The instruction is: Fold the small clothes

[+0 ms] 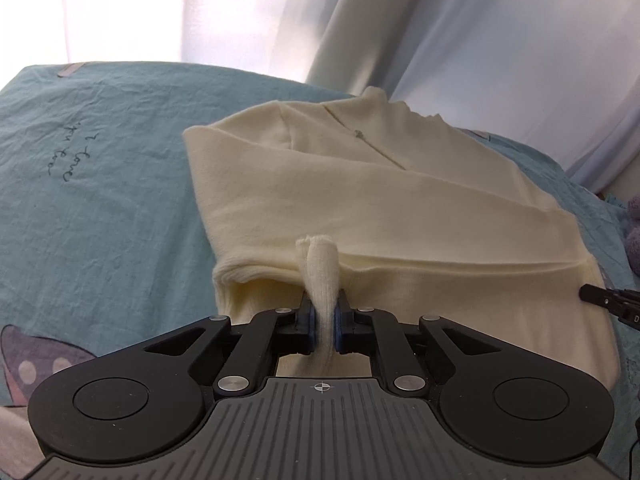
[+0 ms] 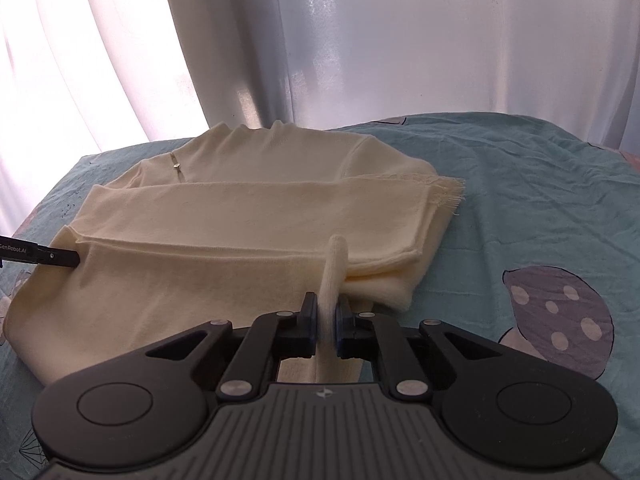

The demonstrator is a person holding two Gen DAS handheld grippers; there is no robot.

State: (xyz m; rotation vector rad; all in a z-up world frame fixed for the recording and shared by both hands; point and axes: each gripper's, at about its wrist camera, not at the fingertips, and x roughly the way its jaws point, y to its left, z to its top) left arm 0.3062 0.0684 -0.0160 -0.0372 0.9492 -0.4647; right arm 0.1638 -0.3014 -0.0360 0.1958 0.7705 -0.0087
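A cream knit sweater lies on the teal bedsheet, sleeves folded across its body. It also shows in the right wrist view. My left gripper is shut on a pinch of the sweater's near hem at its left side. My right gripper is shut on a pinch of the near hem at the right side. The right gripper's fingers show at the right edge of the left wrist view. The left gripper's fingers show at the left edge of the right wrist view.
White curtains hang behind the bed. The bedsheet has a purple mushroom print right of the sweater and handwriting print to its left. A purple plush object sits at the far right.
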